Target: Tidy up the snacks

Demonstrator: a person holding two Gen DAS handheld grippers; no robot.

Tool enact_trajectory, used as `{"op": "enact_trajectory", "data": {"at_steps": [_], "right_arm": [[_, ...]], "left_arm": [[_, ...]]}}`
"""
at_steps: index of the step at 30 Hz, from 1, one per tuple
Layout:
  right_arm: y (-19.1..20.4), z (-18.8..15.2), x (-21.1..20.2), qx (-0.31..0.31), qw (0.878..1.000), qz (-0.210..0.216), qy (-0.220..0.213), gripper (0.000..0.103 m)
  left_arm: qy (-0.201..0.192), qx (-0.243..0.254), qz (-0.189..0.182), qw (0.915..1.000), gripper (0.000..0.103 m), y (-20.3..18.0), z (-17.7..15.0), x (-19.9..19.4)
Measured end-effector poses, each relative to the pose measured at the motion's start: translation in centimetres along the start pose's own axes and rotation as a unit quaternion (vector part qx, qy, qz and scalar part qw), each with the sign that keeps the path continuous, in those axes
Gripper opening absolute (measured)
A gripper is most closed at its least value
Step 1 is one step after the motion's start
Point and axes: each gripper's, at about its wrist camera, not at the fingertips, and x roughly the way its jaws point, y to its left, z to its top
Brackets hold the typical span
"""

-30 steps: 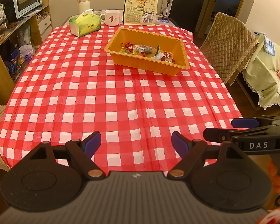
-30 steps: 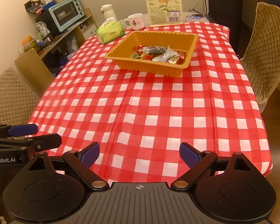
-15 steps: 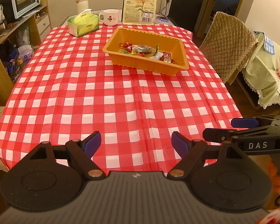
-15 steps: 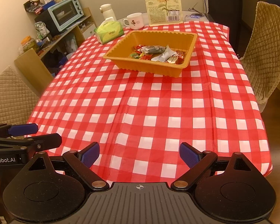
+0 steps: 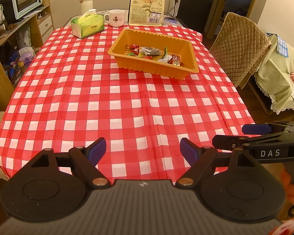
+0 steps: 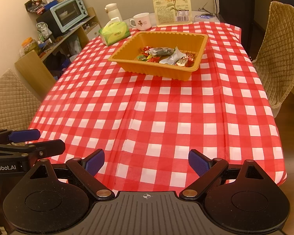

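An orange plastic tray sits on the far half of the red-and-white checked table. Several wrapped snacks lie inside it: red candies, a grey packet and a silver wrapper. A tall bag of sunflower seeds stands upright at the far edge. My left gripper hangs over the near table edge, open and holding nothing. To its right, my right gripper is also open and holding nothing. Each one shows side-on in the other's view.
At the far end stand a green tissue box, a white mug and a white flask. Quilted chairs flank the table. A shelf with a toaster oven is on the left.
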Motion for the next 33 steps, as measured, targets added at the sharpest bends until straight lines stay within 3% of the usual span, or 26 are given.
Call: {"op": "enact_trajectory", "data": {"at_steps": [33], "right_arm": [[0.02, -0.07, 0.11, 0.001, 1.0, 0.001, 0.004, 0.092]], "left_arm": [[0.004, -0.003, 0.001, 1.0, 0.081, 0.14, 0.09, 0.06]]}}
